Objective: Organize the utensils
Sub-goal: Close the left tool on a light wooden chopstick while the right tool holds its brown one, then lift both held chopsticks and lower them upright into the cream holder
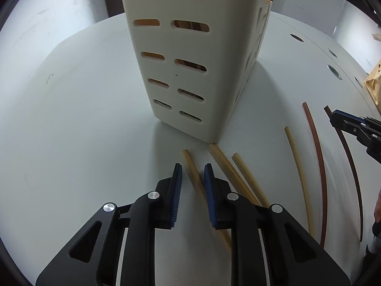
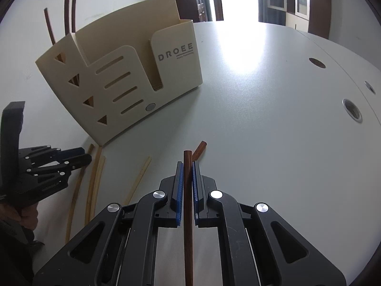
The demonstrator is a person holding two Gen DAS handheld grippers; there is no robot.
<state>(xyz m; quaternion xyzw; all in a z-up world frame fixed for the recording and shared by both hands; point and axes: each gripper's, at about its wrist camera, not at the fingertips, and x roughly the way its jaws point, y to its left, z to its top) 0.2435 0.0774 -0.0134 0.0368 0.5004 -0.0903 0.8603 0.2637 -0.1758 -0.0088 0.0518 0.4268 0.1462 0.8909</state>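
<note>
Your right gripper (image 2: 187, 166) is clenched on a dark chopstick (image 2: 188, 214), its tip poking past the pads. A second dark chopstick (image 2: 199, 149) lies on the table (image 2: 262, 119) just beyond.

Your left gripper (image 1: 193, 169) straddles a pale chopstick (image 1: 190, 164); a gap shows on both sides, so it is not yet grasped. Other pale sticks lie beside it, near the cream holder (image 1: 190, 71), which has several dark sticks standing in it.

Risks:
- Left pads may close off-centre and roll the stick into its neighbours.
- The long overhang behind your right pads may pivot and miss the slot.

The holder reads "DROEE"; the smaller line beneath is illegible.
</note>
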